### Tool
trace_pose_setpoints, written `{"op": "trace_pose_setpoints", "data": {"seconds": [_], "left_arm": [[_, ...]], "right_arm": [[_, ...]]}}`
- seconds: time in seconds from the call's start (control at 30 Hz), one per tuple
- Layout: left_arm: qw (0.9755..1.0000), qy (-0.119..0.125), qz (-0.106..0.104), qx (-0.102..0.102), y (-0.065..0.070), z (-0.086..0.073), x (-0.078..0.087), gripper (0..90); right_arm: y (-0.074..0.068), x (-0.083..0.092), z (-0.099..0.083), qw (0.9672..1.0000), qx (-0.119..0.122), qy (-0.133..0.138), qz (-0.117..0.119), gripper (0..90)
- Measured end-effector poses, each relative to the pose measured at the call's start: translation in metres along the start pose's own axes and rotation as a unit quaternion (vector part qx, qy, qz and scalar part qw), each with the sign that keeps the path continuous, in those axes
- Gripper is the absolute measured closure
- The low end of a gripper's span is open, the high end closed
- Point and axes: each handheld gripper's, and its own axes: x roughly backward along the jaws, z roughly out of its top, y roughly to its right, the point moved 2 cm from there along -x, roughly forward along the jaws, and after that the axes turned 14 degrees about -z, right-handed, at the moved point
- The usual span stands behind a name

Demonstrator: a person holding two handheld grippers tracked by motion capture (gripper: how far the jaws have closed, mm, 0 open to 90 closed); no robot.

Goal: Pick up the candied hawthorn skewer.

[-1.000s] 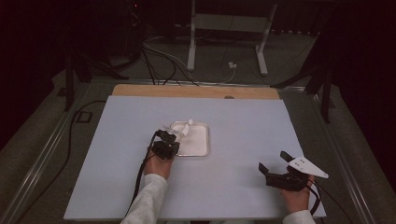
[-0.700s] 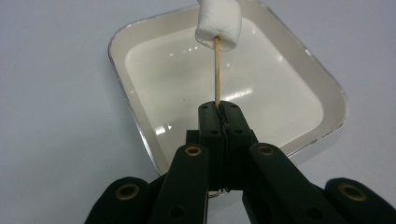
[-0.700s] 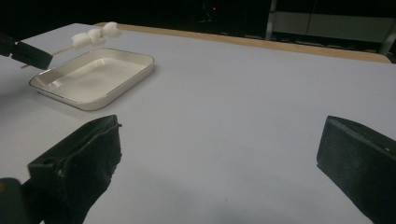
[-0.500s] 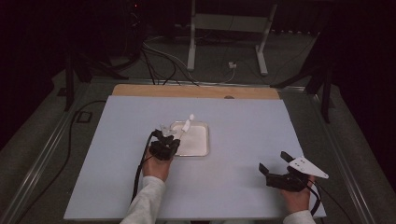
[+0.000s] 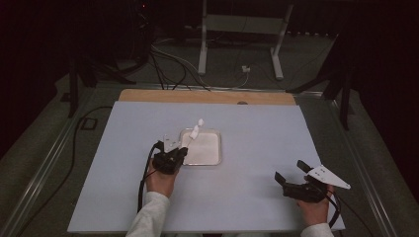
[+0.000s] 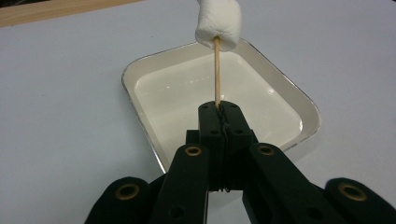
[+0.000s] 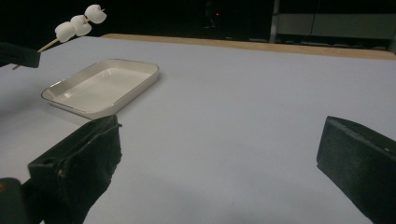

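My left gripper (image 5: 179, 154) (image 6: 219, 108) is shut on a thin wooden skewer (image 6: 216, 70) that carries white marshmallows (image 6: 218, 23) (image 5: 196, 129) (image 7: 80, 22). The skewer slants up and away over a white rectangular tray (image 5: 212, 150) (image 6: 159, 88) (image 7: 107, 81), which holds nothing. At the near right of the table my right gripper (image 5: 292, 177) (image 7: 219, 149) stands open above the pale sheet, nothing between its jaws. The tray lies off to its left.
A pale blue sheet (image 5: 257, 128) covers the table, with a wooden strip (image 5: 207, 96) along the far edge. Beyond it the dark floor holds cables (image 5: 168, 59) and a white stand (image 5: 237, 29). A cable (image 5: 74, 143) runs down the left side.
My left gripper has drawn back a little toward the near left of the tray, lifting the marshmallow skewer so it slants up over the tray. The right gripper has stayed put.
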Motion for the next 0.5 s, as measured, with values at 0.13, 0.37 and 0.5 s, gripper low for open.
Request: {"op": "trace_pose_setpoints", "data": {"seconds": [0.13,0.37,0.5], "left_arm": [[0.9999,0.012,-0.007,-0.001,0.002,-0.003,0.005,90.0],[0.9993,0.028,-0.015,-0.018,0.006,-0.011,0.014,90.0],[0.9988,0.042,-0.018,-0.019,0.003,-0.016,0.02,90.0]], "right_arm": [[-0.003,-0.001,0.008,0.9999,0.003,0.001,0.011,0.0],[-0.009,-0.011,0.034,0.9994,-0.003,0.01,0.033,0.0],[-0.012,-0.018,0.051,0.9988,-0.009,0.015,0.046,0.0]]}}
